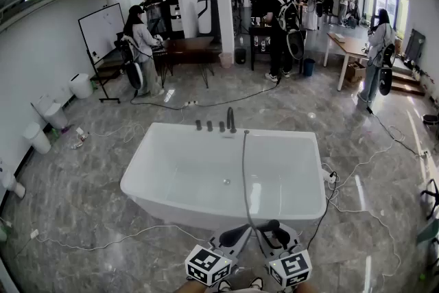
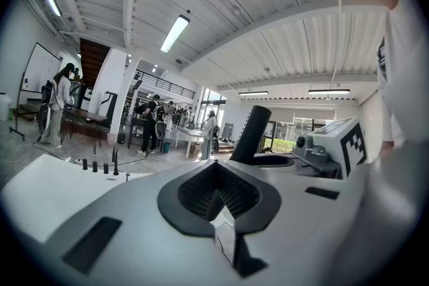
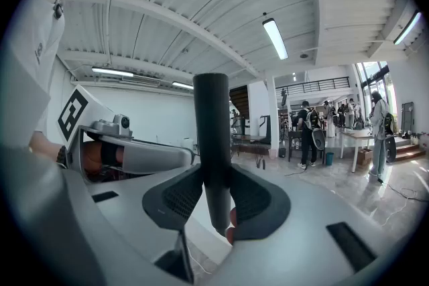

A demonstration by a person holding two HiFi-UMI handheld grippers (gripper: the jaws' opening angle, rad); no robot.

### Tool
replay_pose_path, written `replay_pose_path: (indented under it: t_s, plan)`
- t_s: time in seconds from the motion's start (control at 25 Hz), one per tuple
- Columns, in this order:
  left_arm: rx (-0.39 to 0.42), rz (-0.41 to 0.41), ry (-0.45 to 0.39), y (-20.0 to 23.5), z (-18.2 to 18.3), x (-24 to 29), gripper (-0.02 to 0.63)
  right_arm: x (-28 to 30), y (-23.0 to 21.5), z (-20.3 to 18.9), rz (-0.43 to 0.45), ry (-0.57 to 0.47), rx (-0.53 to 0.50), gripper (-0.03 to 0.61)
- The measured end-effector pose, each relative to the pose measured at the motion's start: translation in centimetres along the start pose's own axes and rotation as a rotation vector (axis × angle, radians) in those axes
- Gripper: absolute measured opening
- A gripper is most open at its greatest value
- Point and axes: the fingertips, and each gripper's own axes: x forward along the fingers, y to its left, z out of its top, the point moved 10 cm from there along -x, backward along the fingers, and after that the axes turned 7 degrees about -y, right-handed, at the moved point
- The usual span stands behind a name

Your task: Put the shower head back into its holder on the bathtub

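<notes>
While the head view looks down on the white bathtub [image 1: 206,211], a row of dark fittings [image 1: 221,124] stands at the middle of its far rim, and a grey hose [image 1: 244,168] runs from there across the basin and over the near rim. Just outside that near rim the right gripper [image 1: 269,232] clamps the dark shower head [image 1: 269,224], well apart from the fittings; which of them is the holder I cannot tell. The left gripper [image 1: 235,235] hovers just beside it, on the left. In the left gripper view, the two ribbed pads [image 2: 231,197] meet with nothing between them, the bathtub [image 2: 40,194] lies at lower left, and the shower head's handle [image 2: 252,134] rises at right. In the right gripper view, the pads [image 3: 179,196] press on both sides of the upright black handle [image 3: 213,137], and the left gripper [image 3: 181,159] shows at left.
</notes>
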Motion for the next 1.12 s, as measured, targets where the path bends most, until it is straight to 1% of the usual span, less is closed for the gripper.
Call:
replay_pose_path:
  t_s: [0.24, 0.52, 0.72, 0.92, 1.12]
  plan:
    - [-0.001, 0.006, 0.008, -0.1, -0.7, 0.3, 0.005, -0.2, -0.4, -0.5, 0.004, 0.001, 0.002, 0.137]
    - [-0.005, 0.003, 0.009, -0.1, -0.7, 0.2, 0.005, -0.1, -0.2, -0.3, 0.008, 0.000, 0.013, 0.137]
    - [-0.010, 0.009, 0.012, 0.1, -0.6, -0.4, 0.005, -0.4, -0.2, 0.1, -0.008, -0.023, 0.043, 0.137]
    - [-0.011, 0.012, 0.012, 0.1, -0.8, -0.6, 0.005, -0.6, -0.3, 0.2, -0.018, -0.030, 0.031, 0.137]
    - [-0.014, 0.005, 0.024, -0.3, -1.3, -0.4, 0.005, -1.1, -0.3, 0.1, -0.024, -0.033, 0.041, 0.137]
